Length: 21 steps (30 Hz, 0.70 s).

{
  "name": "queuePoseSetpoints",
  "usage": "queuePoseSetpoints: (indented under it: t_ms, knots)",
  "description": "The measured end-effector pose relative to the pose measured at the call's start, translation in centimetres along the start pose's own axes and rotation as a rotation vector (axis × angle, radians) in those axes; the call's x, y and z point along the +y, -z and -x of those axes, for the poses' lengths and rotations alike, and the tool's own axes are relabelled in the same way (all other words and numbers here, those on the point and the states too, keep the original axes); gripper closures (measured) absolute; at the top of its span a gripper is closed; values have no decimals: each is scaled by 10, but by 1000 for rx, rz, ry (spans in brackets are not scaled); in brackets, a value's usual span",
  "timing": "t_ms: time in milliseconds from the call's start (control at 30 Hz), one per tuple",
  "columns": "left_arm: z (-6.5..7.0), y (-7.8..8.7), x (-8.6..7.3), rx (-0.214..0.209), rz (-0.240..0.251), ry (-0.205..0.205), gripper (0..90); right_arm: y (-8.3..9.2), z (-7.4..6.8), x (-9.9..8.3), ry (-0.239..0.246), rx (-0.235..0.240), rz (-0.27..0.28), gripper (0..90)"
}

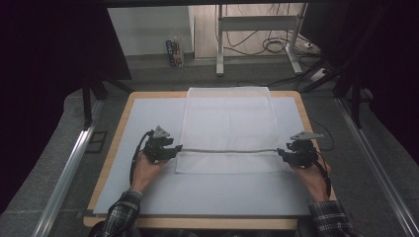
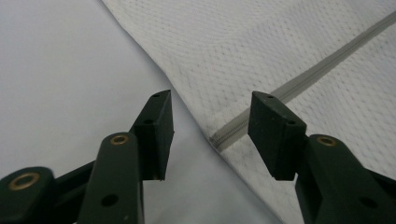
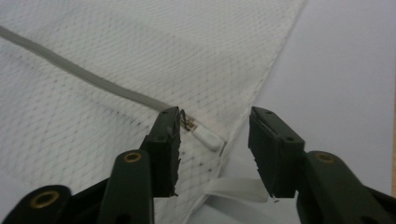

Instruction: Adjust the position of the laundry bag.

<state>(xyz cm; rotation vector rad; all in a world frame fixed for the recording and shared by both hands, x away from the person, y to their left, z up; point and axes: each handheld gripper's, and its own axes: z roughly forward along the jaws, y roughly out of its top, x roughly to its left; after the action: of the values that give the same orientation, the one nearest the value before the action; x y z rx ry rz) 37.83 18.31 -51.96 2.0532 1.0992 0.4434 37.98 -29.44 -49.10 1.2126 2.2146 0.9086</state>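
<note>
Nearest us, our left gripper (image 2: pixel 210 133) and right gripper (image 3: pixel 215 140) gape wide at either end of the zip (image 1: pixel 227 150) crossing the flat mesh bag (image 1: pixel 227 118) mid-table, which we judge light, limp, best pinched by its white pull tab (image 3: pixel 208 136)

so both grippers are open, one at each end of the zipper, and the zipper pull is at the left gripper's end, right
Not quite. The zipper pull lies at the right gripper's end, as the right gripper view shows; the left gripper faces the plain end of the zipper. Both grippers are open, one at each end, over the white mesh bag.
</note>
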Motion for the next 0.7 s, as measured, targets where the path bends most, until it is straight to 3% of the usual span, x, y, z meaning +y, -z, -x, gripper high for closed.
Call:
queuePoseSetpoints:
  t_ms: [67,400,600,700]
  knots:
    - [-1,-5,2,23,-12,-1,557,-4,4,2,5,-14,3,581]
    - [-4,-20,7,40,-21,6,637,-22,13,11,-14,-30,-25,694]
    - [-5,-31,7,69,-30,16,616,-36,19,14,-13,-40,-53,643]
    - [-5,-36,6,88,-55,2,598,-42,20,14,-16,-36,-66,610]
